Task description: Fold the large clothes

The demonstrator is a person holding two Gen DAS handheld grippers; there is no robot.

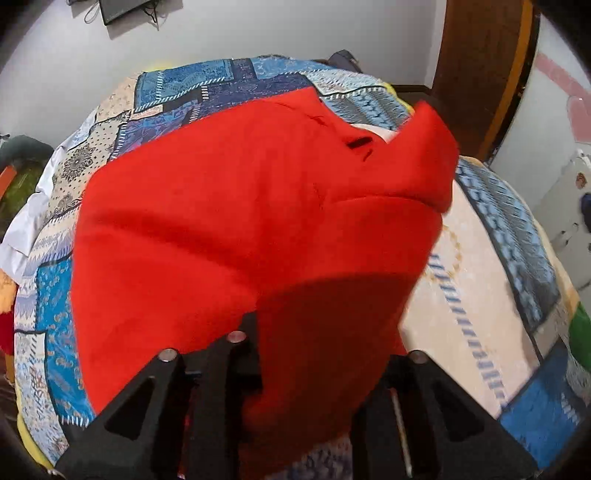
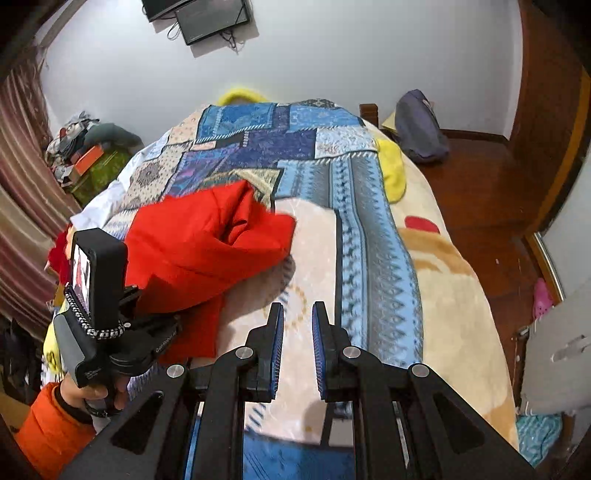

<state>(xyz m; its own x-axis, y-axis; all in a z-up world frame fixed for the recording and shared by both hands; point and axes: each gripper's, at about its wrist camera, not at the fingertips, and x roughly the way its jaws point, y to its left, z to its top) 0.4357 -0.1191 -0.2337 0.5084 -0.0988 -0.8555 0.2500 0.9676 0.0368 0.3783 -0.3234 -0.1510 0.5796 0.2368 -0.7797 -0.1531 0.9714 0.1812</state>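
Observation:
A large red garment [image 1: 236,206] lies across the patchwork bedspread [image 1: 184,88], and one fold of it rises in front of my left gripper [image 1: 321,332]. That fold drapes over the gripper's fingers and hides the pads, so whether they press on the cloth does not show. From the right wrist view the garment [image 2: 207,243] is bunched at the left of the bed, next to the left gripper's camera mount [image 2: 99,280], which a hand [image 2: 92,395] in an orange sleeve carries. My right gripper [image 2: 298,317] hangs above the pale part of the bedspread [image 2: 321,236], its jaws nearly together with nothing between them.
A yellow blanket edge [image 2: 393,173] shows at the bed's right side. A dark bag [image 2: 421,129] sits on the wooden floor beyond it. Boxes and clothes [image 2: 85,147] pile up by the curtain at left. A screen [image 2: 210,18] hangs on the far wall.

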